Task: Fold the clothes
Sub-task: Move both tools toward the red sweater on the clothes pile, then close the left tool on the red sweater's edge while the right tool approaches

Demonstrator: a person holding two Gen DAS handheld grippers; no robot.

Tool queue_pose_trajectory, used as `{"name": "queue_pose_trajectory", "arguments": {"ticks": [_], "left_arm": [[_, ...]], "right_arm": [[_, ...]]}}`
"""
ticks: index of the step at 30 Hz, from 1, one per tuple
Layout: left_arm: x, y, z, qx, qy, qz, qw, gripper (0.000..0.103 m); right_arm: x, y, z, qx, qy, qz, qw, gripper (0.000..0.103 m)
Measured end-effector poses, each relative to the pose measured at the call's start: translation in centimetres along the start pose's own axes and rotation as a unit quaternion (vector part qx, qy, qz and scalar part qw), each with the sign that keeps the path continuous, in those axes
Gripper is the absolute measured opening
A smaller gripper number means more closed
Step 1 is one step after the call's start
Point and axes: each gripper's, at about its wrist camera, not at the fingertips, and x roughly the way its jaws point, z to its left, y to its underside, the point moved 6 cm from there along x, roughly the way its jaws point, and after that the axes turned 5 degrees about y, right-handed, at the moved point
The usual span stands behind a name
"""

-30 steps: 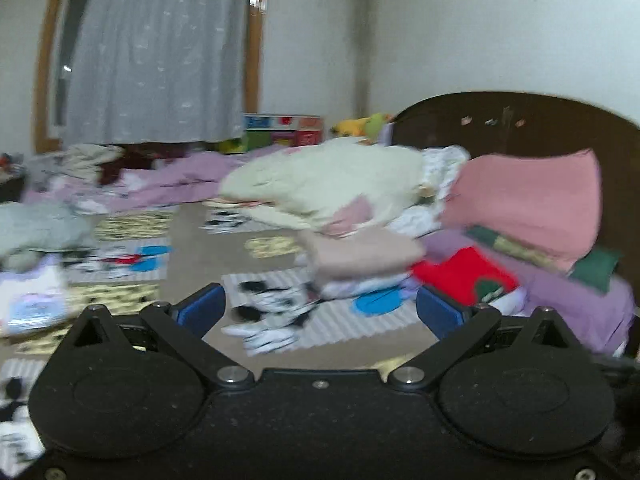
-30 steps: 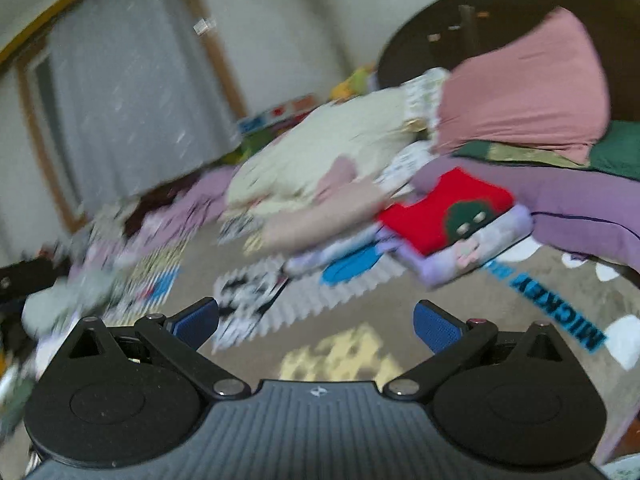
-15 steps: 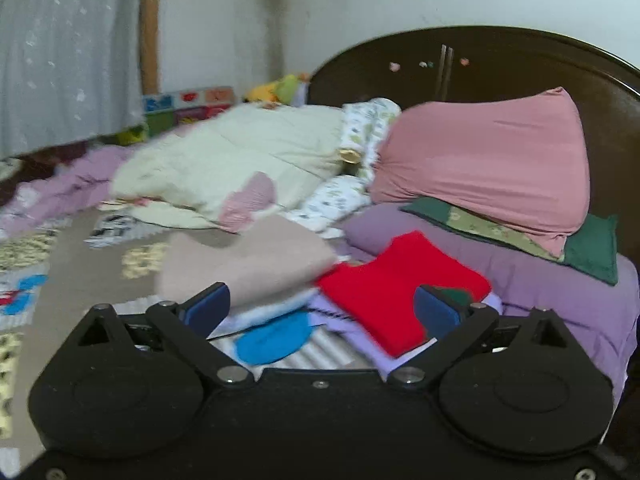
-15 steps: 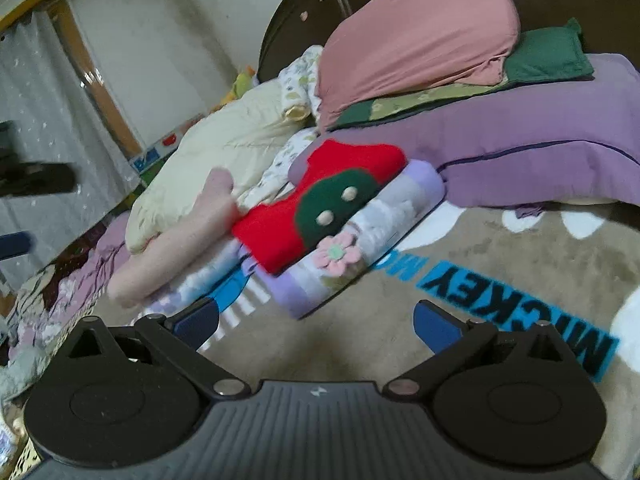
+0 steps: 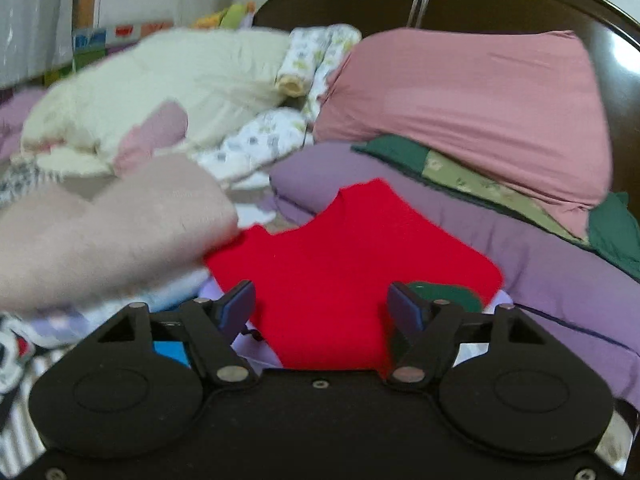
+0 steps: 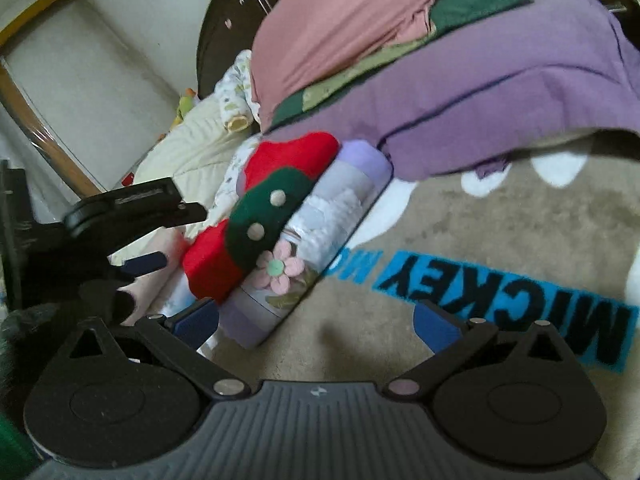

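Hovering over a red top (image 5: 352, 264), the left gripper (image 5: 322, 306) has its fingers spread wide and empty in the left wrist view. The top looks already folded, a flat soft knit lying on a stack. At 10 o'clock sits a fuzzy pink bundle (image 5: 108, 236), also folded; a cream quilt (image 5: 160, 92) and a pink pillow (image 5: 472, 104) lie behind.

In the right wrist view the right gripper (image 6: 316, 324) is equally wide and holds nothing, above the plush beige blanket (image 6: 500, 224). At 11 o'clock the red top (image 6: 288, 160), with a green felt patch (image 6: 268, 216), rests on a lilac folded piece (image 6: 320, 252). Several pieces appear finished; I judge that what remains is unfolded laundry out of view.
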Motion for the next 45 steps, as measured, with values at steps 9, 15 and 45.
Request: {"name": "queue_pose_trajectory", "arguments": {"ticks": [9, 15, 45], "left_arm": [[2.8, 1.1, 1.6, -0.031, -0.012, 0.009, 0.9994, 0.039], [0.5, 0.6, 1.2, 0.003, -0.012, -0.004, 0.9999, 0.003], [-38.7, 13.7, 19.8, -0.053, -0.206, -0.084, 0.9736, 0.002]], "right_arm": [[0.7, 0.4, 0.5, 0.003, -0.002, 0.012, 1.000, 0.103], [0.3, 0.7, 0.9, -0.003, -0.002, 0.010, 1.000, 0.103], [-2.3, 6.0, 9.9, -0.098, -0.183, 0.076, 0.975, 0.102]]}}
